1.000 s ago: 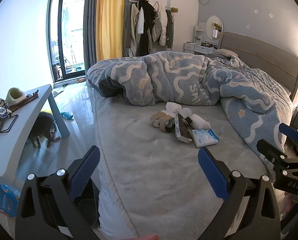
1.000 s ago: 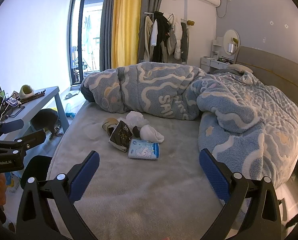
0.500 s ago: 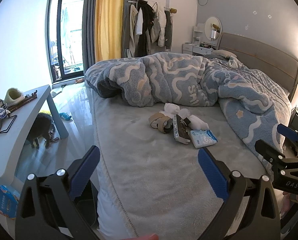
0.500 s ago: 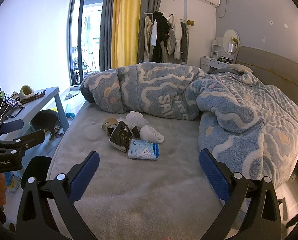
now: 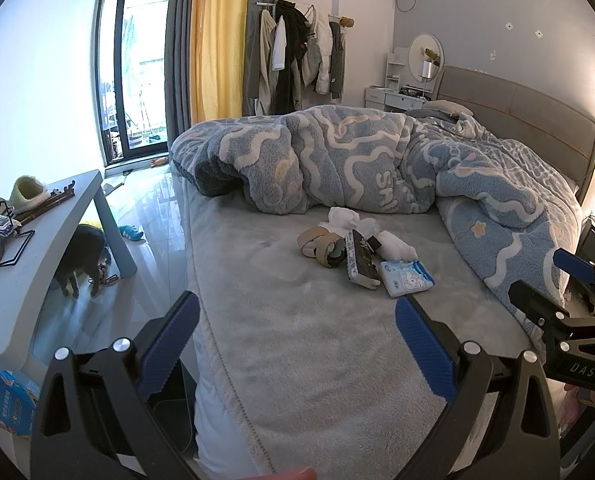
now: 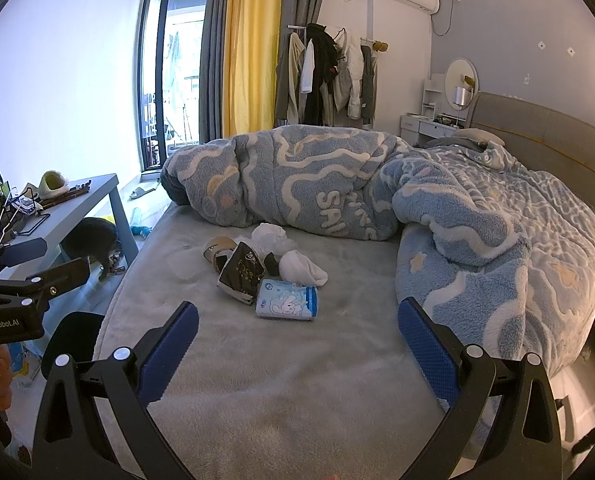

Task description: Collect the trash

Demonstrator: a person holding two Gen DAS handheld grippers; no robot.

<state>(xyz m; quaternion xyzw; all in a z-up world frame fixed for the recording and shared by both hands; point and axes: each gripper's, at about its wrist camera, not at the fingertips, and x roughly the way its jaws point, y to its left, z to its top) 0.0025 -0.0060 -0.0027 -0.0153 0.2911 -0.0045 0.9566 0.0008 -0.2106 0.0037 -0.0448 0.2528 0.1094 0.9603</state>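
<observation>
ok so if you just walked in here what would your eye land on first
Probably the big rumpled blue fleece blanket with cream wavy lines, heaped across the far part of the bed. Next comes the small litter cluster on the grey bedspread in front of it: a blue-and-white tissue pack with a rabbit, a dark snack packet, white crumpled tissues and brown tape rolls. Both the left gripper and the right gripper hover open short of them.

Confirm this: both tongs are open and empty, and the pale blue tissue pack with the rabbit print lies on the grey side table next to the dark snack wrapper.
Wrong place. The pale blue tissue pack with the rabbit print lies on the grey bed sheet, not the side table, next to the dark snack wrapper. The right wrist view shows it. Both tongs are open and empty.
</observation>
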